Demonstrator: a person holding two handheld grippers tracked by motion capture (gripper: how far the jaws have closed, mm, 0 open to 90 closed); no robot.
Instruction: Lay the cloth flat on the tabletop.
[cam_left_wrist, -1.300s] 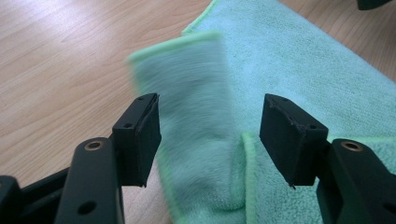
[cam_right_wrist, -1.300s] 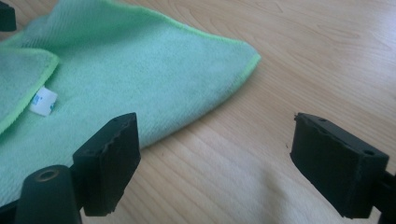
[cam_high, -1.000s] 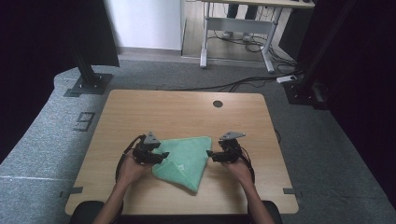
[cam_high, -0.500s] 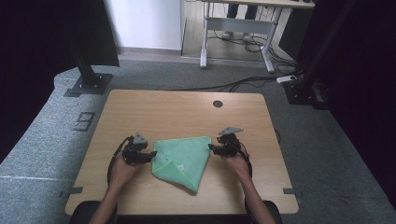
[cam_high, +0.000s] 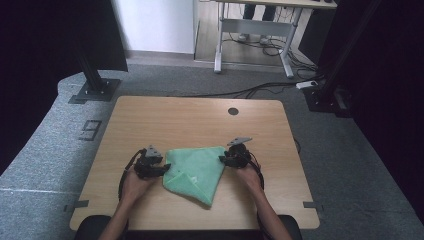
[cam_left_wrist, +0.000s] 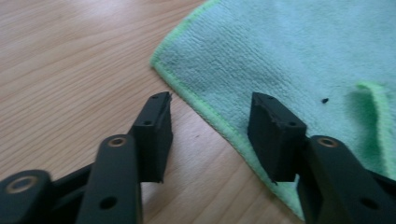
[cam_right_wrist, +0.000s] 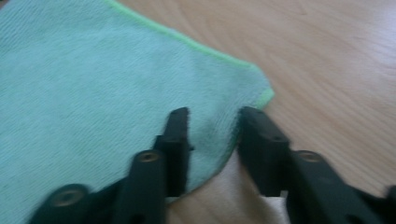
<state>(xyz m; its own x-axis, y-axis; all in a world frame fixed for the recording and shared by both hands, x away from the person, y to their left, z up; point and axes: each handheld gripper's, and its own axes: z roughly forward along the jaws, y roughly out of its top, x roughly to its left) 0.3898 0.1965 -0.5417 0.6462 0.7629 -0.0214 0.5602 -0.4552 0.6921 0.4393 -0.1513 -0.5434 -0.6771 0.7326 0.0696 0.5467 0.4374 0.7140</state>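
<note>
Green microfibre cloth (cam_high: 196, 172), partly folded into a rough triangle, is seen lying flat on the wooden bench (cam_high: 165, 117) near the person's edge, with its upper two corners now flanked by the grippers. Compared with a second ago, both hands have been brought lower and set at the cloth's edges, and both sets of jaws have just been closing. In the left gripper view, the left gripper (cam_left_wrist: 210, 133) is seen with its fingers (cam_left_wrist: 275, 135) still parted, the stitched hem running between them, one finger over cloth and the other over bare wood; no pinch has been made. In the right gripper view, the right gripper (cam_right_wrist: 212, 140) is seen narrowed around the cloth's edge just short of its corner, but pressure on the fabric cannot be confirmed, so it is judged still released. The change is read as a two-corner grasp being prepared, probably for a further fold. Beyond the bench, grey carpet (cam_high: 165, 80) is seen.
</note>
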